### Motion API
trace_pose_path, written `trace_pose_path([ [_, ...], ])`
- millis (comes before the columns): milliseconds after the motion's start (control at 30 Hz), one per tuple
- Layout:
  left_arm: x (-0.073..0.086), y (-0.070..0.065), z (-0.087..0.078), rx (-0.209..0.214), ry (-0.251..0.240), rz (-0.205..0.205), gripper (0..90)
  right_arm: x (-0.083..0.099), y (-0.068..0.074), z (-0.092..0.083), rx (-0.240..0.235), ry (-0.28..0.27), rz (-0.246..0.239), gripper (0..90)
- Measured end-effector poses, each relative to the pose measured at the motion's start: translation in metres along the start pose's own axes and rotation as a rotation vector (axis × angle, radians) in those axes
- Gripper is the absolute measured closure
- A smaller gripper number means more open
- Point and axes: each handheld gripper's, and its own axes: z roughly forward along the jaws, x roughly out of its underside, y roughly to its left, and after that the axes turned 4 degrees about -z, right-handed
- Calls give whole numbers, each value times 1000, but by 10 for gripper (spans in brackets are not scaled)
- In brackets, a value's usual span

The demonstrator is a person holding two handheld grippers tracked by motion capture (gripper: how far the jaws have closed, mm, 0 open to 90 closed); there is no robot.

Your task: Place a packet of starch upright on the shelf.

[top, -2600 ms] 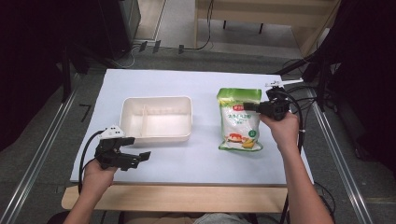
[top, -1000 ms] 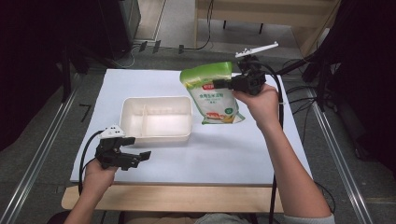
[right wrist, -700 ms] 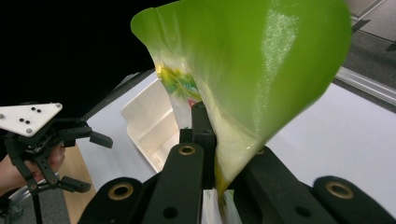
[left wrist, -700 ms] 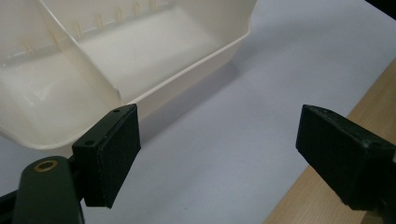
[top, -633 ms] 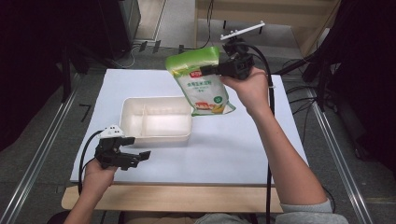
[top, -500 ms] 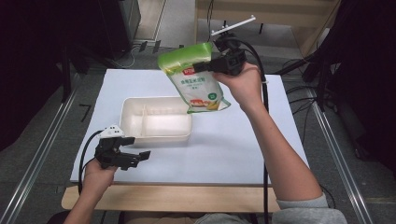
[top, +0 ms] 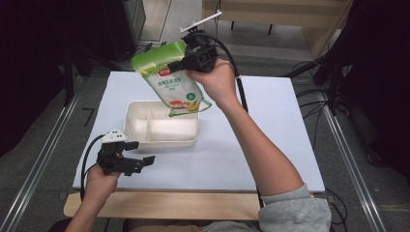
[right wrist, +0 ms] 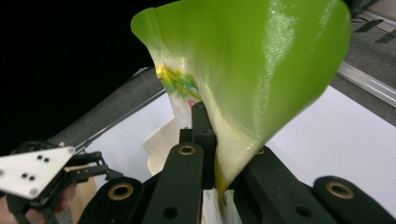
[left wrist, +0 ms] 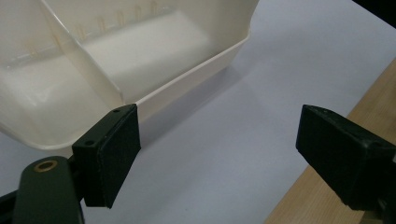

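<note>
The right gripper (top: 181,63) pinches the green bag (top: 170,79) above the tray (top: 162,141), not yet lowered; the left gripper (top: 145,161) gapes beside it.

Bright, even overhead light on the white table (top: 270,145), darkness all around its edges. Glare streaks the green pouch (right wrist: 261,79), close and soft-focused above the right gripper's fingers (right wrist: 196,135). Soft shadow under the tray (left wrist: 196,60); the left gripper's near fingers (left wrist: 114,149) blur slightly.

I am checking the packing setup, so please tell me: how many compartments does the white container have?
2. The white container on the table is split by one divider: a narrower compartment on its left side and a wider compartment on its right, partly behind the green pouch held above it.
</note>
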Motion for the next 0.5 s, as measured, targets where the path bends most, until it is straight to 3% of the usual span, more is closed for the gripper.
trace_pose_path([
  [433,0,-1,0,8,-2,-3,146,9,4,68,-34,55,34,900],
  [500,0,-1,0,6,-1,-3,147,10,4,71,-30,64,35,900],
])
